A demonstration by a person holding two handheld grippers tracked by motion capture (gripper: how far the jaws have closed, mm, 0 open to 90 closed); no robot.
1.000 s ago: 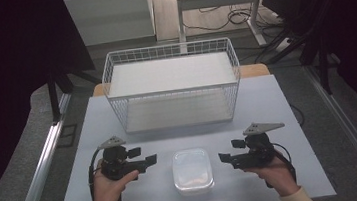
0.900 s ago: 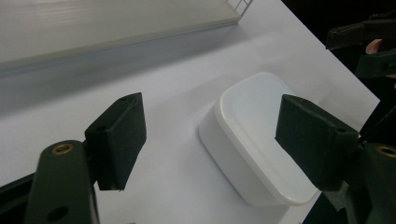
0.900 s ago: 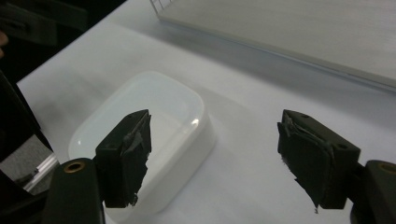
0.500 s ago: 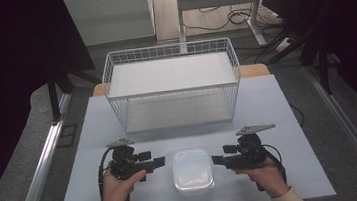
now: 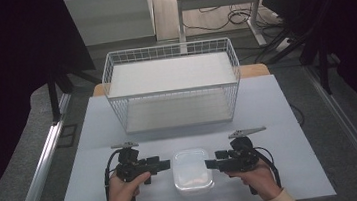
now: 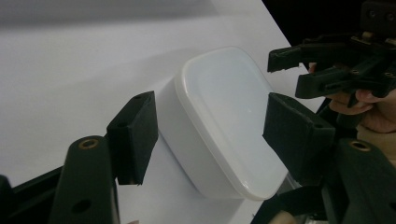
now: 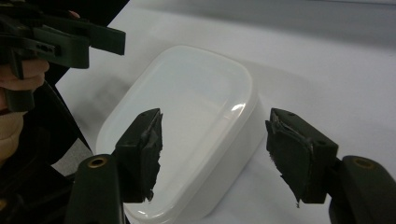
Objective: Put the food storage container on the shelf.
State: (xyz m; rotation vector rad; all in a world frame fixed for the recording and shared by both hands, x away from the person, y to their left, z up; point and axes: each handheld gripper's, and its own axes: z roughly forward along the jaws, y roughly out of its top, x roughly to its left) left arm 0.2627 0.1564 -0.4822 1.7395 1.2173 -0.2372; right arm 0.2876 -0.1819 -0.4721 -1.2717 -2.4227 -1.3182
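A white lidded plastic box (image 5: 192,171) lies on the pale table (image 5: 278,115) near its front edge. My left gripper (image 5: 163,164) points right at the box's left side, and my right gripper (image 5: 213,165) points left at its right side. Both stand open. In the left gripper view the box (image 6: 223,116) sits between the spread pads (image 6: 134,135), with no contact that I can see. In the right gripper view the box (image 7: 187,123) likewise lies between the open pads (image 7: 296,154); the other gripper (image 7: 60,39) shows beyond it.
A white wire basket (image 5: 172,83) stands on the table behind the box, about a hand's length away. Metal rails run along both sides of the table. Cables lie on the floor at the back.
Both grippers have moved inward from the sides toward the box and now flank it closely. The box has not moved.
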